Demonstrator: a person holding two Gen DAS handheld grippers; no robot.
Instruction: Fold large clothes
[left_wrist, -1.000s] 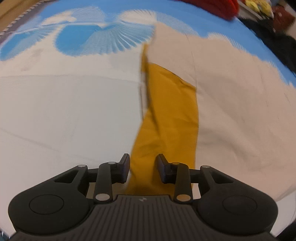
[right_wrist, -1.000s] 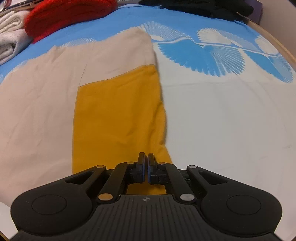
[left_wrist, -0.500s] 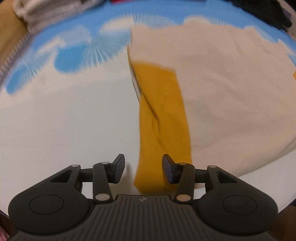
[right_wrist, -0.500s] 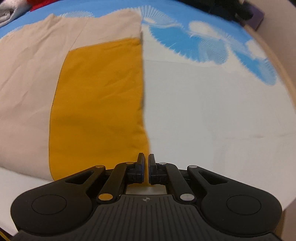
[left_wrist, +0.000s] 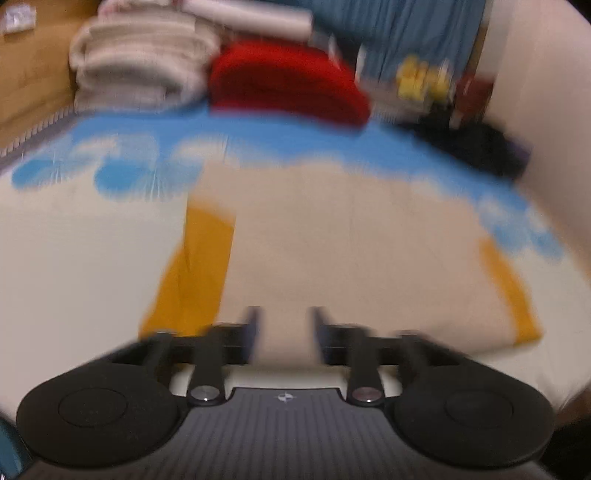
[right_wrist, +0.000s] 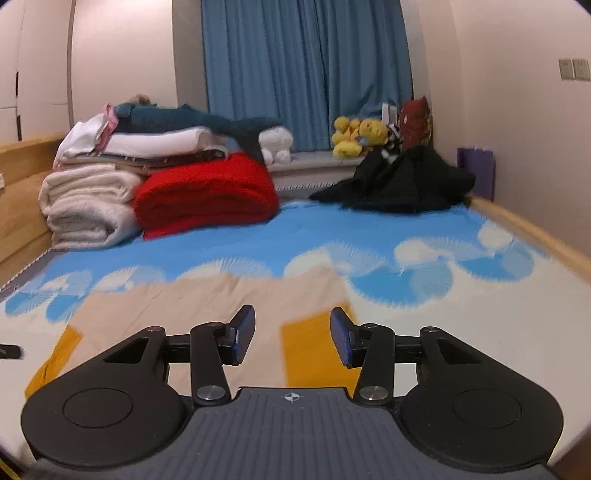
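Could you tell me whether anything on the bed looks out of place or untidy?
The black clothes lie in a crumpled heap at the far right corner of the bed, unlike the neatly folded red blanket and white blankets at far left. The beige garment lies flat.

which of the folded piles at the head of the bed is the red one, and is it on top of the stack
The red blanket lies directly on the blue bedsheet, to the right of the cream blanket. Nothing is stacked on it; the white and teal folded things sit on the cream one.
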